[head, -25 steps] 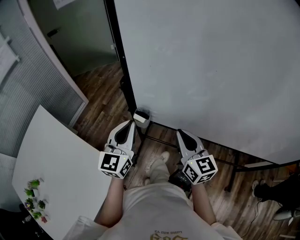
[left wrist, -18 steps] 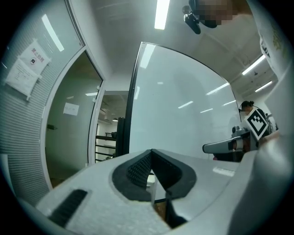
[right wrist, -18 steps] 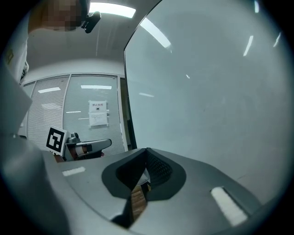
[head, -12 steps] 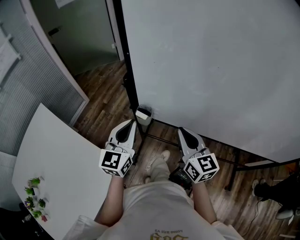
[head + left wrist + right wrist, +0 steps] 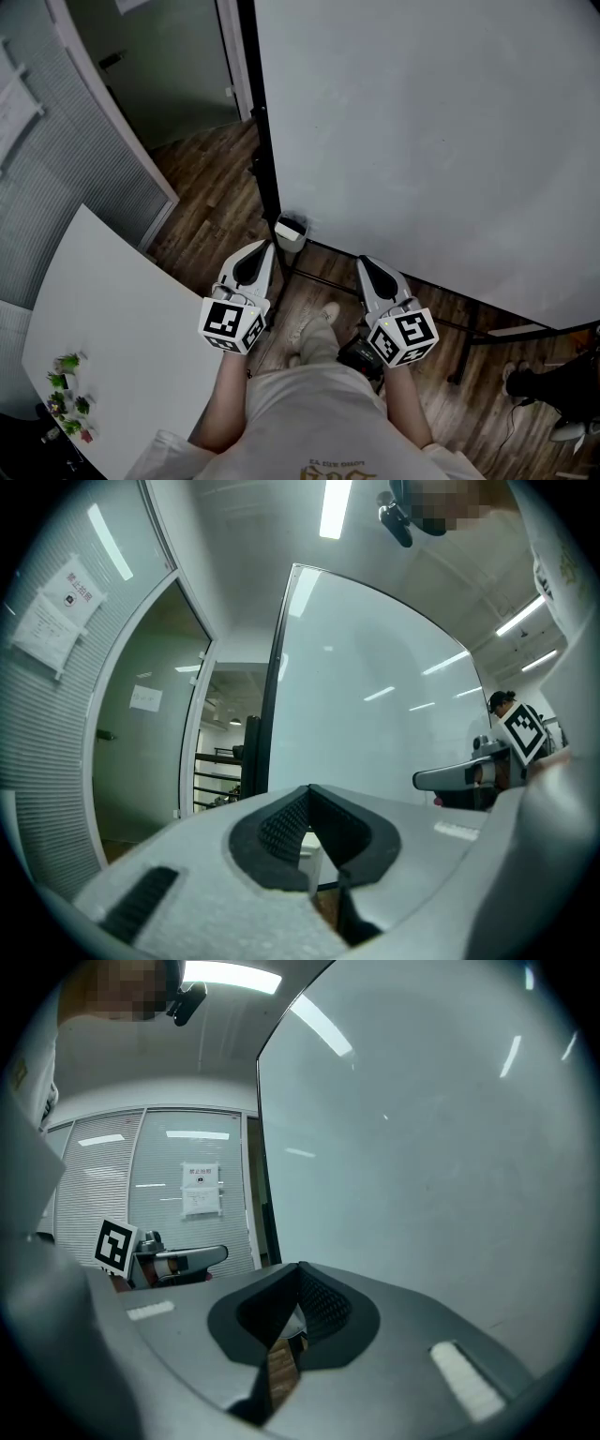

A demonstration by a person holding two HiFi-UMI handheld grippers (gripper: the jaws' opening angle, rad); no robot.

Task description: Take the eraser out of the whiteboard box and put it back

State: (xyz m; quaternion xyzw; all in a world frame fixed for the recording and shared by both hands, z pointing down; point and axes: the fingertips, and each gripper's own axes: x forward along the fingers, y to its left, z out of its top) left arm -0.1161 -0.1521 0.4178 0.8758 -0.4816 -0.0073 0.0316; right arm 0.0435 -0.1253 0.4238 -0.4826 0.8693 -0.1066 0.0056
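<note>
Both of your tools are pressed together with nothing between the jaws: the left hand-held gripper and the right hand-held gripper point level toward the whiteboard. The whiteboard box hangs at the board's lower left corner, just ahead of your left tool. What lies inside is too small to make out, so the eraser may be sitting there either waiting or already returned. An eraser of this kind is probably light, with a stiff back and a soft felt face that gives under pressure. The best hold is likely across the hard sides near the middle. A small box leaves little room, so the jaws would need to enter narrow and straight.
</note>
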